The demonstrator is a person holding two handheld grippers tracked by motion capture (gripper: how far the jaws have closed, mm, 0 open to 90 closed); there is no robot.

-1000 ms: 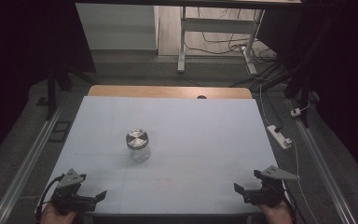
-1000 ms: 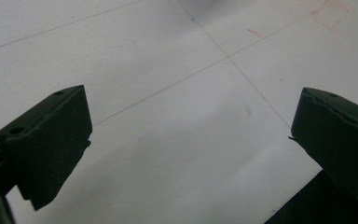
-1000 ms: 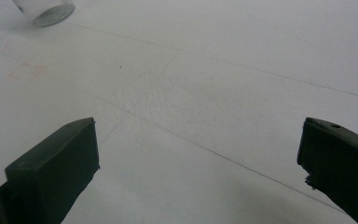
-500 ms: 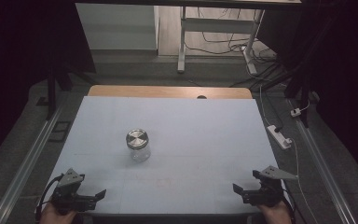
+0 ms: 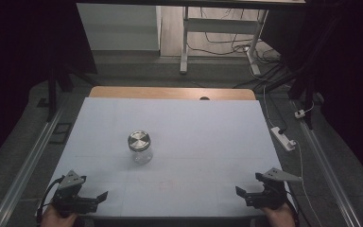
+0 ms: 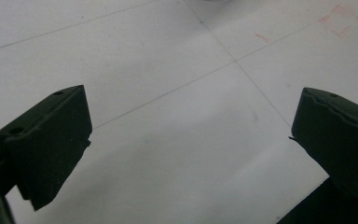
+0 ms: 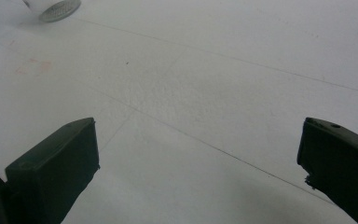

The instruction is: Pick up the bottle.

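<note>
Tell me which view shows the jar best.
The high view: the whole jar stands upright with its metal lid, mid-table. The right gripper view catches just its base at the top edge; the left gripper view barely a sliver.

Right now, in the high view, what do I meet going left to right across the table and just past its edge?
Left gripper → jar → right gripper → power strip on the floor beside the table.

A white table (image 5: 217, 137) with faint red marks (image 5: 170, 183); beyond it, a power strip (image 5: 283, 138) and cables (image 5: 227, 45) on the floor.
</note>
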